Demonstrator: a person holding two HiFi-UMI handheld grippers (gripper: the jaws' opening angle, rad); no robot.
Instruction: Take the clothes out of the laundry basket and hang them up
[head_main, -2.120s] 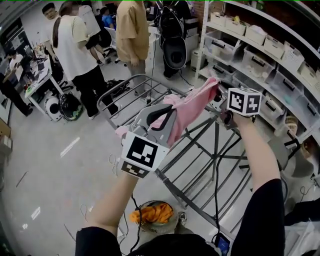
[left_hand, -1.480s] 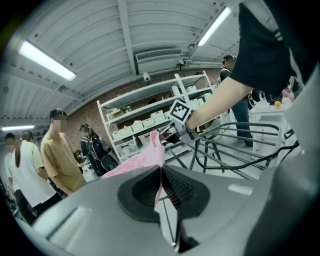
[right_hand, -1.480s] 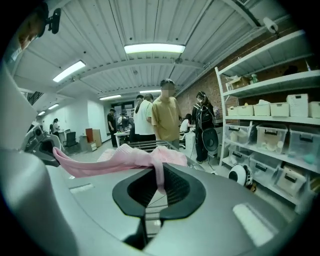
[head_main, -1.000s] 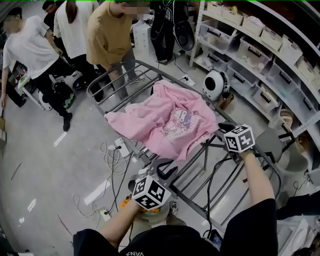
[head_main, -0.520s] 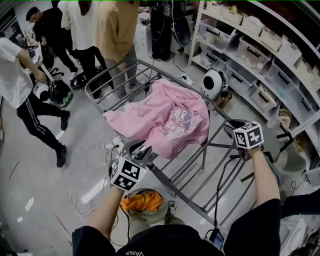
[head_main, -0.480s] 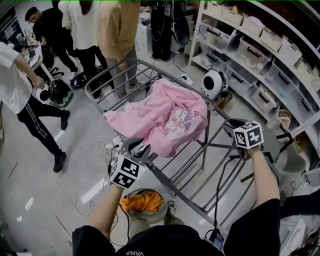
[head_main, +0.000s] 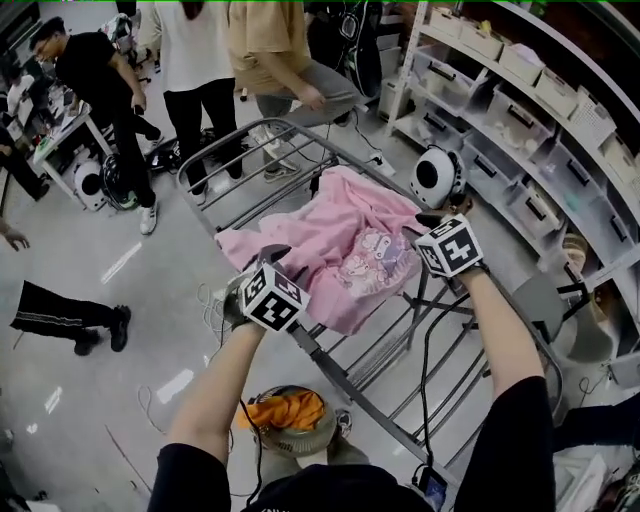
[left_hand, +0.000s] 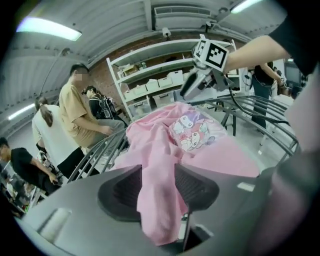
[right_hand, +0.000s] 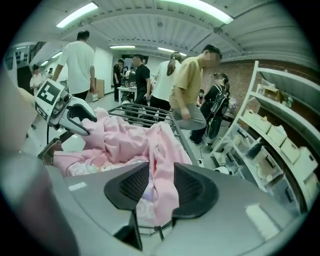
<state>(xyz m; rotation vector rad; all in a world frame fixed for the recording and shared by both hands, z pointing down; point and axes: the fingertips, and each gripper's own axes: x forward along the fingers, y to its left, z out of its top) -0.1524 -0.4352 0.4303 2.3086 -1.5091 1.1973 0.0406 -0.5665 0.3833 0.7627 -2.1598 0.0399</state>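
Two grippers are at the pink sweatshirt (head_main: 340, 235), which lies spread over the bars of the drying rack (head_main: 350, 383). My left gripper (left_hand: 159, 189) has its jaws apart. They have just been opening, and a fold of the pink hem hangs between the pads, not pinched as far as I can judge. My right gripper (right_hand: 161, 187) is also open, less wide, after opening a little too. An edge of the same sweatshirt passes between its pads, with a gap on one side.

From each gripper the cloth stretches forward and toward the other gripper, so its long axis runs across, from one gripper to the other. I think the next move is to close both and pull apart, so that the cloth lies flat.

Below and behind my left gripper, near my body, is the laundry basket (head_main: 318, 437) with an orange garment (head_main: 285, 408) inside. For that garment the left gripper is the nearer one.
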